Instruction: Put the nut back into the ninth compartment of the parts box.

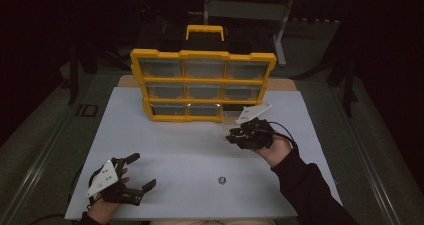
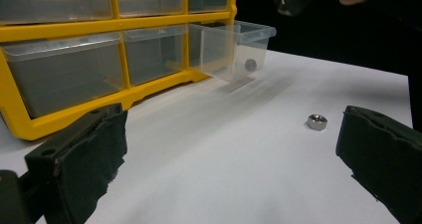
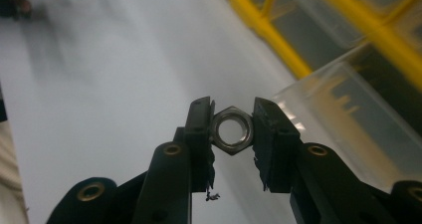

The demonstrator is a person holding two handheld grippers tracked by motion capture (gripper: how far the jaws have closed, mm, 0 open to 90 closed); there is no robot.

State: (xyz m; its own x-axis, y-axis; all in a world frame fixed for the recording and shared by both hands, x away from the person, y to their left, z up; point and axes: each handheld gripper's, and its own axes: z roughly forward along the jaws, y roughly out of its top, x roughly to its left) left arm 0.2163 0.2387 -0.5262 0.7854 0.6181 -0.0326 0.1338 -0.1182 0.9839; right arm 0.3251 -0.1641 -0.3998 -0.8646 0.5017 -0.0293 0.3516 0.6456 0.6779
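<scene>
The yellow organizer (image 1: pixel 202 84) stands across the far middle of the white tabletop (image 1: pixel 170 150), blocking passage there. Its clear drawer (image 2: pixel 239 47) is pulled out at the organizer's lower right corner and juts toward the person into the open tabletop. In front of the organizer the tabletop lies bare, save for one loose nut (image 1: pixel 222 180) well short of the organizer, near the front edge.

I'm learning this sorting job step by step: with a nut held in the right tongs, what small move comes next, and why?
Probably carry the right tongs over the pulled-out clear drawer and open them. They are clamped on a hex nut, the drawer's open top lies just beside them, and one nut already lies inside. Another nut waits on the white table.
</scene>
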